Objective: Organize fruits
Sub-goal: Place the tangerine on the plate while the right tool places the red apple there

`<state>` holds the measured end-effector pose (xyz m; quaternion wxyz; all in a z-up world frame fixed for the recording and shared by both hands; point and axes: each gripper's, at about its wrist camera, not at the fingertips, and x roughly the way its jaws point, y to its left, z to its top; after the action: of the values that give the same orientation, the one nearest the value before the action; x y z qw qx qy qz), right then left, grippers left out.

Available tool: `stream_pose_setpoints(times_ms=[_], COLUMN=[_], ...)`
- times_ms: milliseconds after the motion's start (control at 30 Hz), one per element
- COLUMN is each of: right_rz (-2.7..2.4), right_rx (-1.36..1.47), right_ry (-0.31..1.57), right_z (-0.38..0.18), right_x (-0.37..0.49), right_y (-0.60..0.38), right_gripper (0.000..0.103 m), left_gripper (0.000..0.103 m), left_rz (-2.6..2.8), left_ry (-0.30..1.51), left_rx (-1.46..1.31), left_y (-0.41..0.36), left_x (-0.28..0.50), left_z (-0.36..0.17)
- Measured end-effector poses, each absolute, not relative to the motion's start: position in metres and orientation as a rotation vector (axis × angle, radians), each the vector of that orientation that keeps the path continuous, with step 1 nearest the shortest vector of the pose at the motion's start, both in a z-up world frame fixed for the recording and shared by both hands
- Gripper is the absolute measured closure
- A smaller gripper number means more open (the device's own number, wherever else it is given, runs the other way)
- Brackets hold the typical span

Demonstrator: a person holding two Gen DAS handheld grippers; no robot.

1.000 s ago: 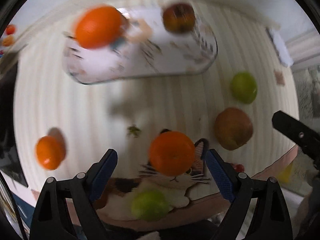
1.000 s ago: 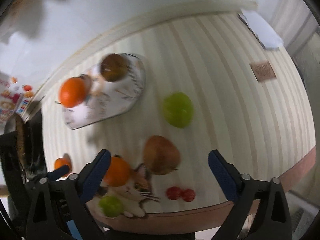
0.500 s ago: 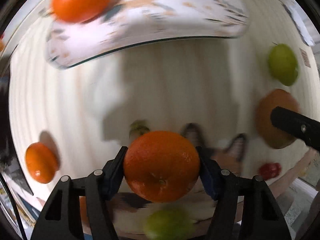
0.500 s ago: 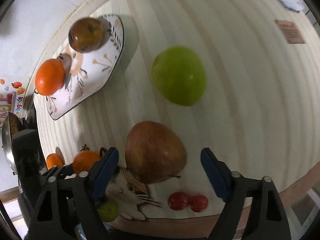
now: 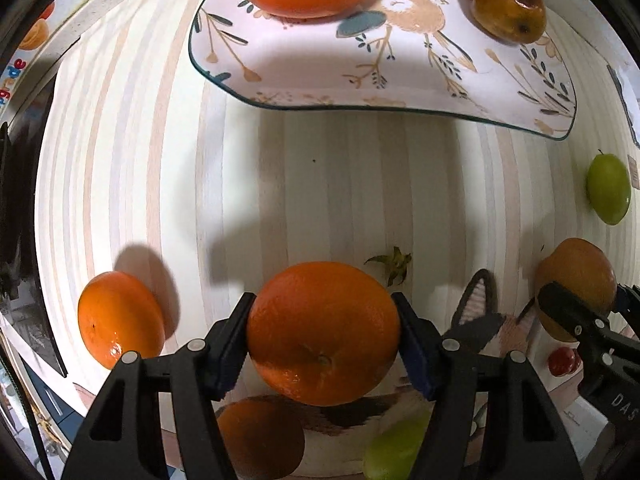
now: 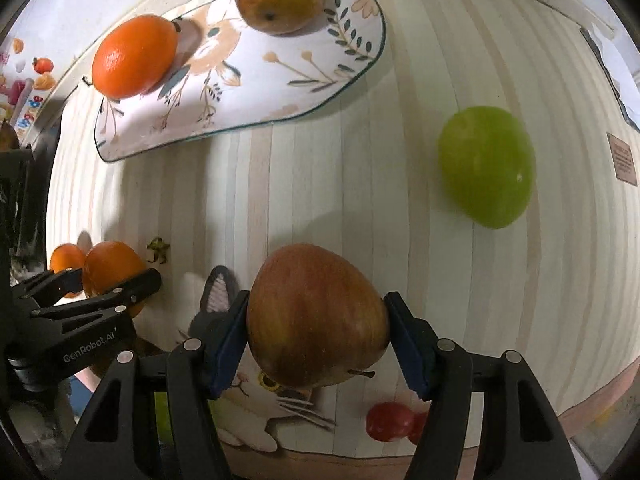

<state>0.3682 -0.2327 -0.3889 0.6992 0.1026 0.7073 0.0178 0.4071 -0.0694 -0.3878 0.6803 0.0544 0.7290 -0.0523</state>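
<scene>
Orange and apple both pinched now

Our left hand-held gripper and right hand-held gripper just closed on them; the far plate looks next.

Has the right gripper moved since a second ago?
Yes. The right gripper has come down toward the table, its jaws closing around the red apple, which earlier lay ahead of them.

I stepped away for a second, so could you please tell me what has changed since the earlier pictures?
Both tools came down and closed: the left tool now grips an orange, the right tool, just closing, grips the red apple. The plate, its two fruits and the green apple stayed put.
</scene>
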Motion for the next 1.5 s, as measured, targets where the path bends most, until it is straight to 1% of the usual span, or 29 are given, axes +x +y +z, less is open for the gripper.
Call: stream_pose_setpoints(times_ms=[133, 167, 367, 500, 633, 767, 867, 1167, 1367, 1400, 1433, 1500], right_rz=[0.035, 0.035, 0.079, 0.101, 0.087, 0.062, 0.046, 0.028, 0.039, 0.041, 0.044, 0.048], right_rx=[0.228, 0.232, 0.293, 0.326, 0.312, 0.281, 0.255, 0.238, 0.264, 0.277, 0.286, 0.294], right_ry=[1.548, 1.539, 1.471, 1.419, 1.376, 1.380, 1.408, 1.462, 1.492, 1.497, 1.499, 1.502], right_z=[-0.384, -0.381, -0.352, -0.329, -0.319, -0.328, -0.342, -0.378, -0.386, -0.387, -0.387, -0.386], right_x=[0.369, 0.368, 0.376, 0.398, 0.435, 0.464, 0.478, 0.494, 0.502, 0.503, 0.504, 0.505], right_y=[-0.233, -0.233, -0.227, -0.226, -0.233, -0.248, -0.249, -0.246, -0.243, -0.244, -0.245, -0.245], right_gripper=[0.035, 0.035, 0.035, 0.036, 0.036, 0.035, 0.035, 0.035, 0.034, 0.032, 0.026, 0.019], left_gripper=[0.040, 0.040, 0.040, 0.040, 0.040, 0.040, 0.039, 0.039, 0.039, 0.038, 0.038, 0.038], left_rz=[-0.131, -0.136, -0.183, -0.211, -0.192, -0.166, -0.151, -0.115, -0.069, -0.067, -0.061, -0.056], left_ry=[1.616, 1.604, 1.558, 1.496, 1.446, 1.462, 1.501, 1.567, 1.620, 1.615, 1.617, 1.616], left_rx=[0.127, 0.129, 0.090, 0.032, 0.014, 0.019, 0.027, 0.040, 0.005, -0.006, -0.016, -0.033], left_y=[-0.064, -0.067, -0.070, -0.062, -0.059, -0.064, -0.063, -0.057, -0.046, -0.044, -0.042, -0.036], left_x=[0.418, 0.406, 0.412, 0.433, 0.470, 0.500, 0.515, 0.518, 0.511, 0.509, 0.507, 0.505], left_z=[-0.380, -0.372, -0.328, -0.292, -0.272, -0.279, -0.302, -0.330, -0.354, -0.353, -0.354, -0.352])
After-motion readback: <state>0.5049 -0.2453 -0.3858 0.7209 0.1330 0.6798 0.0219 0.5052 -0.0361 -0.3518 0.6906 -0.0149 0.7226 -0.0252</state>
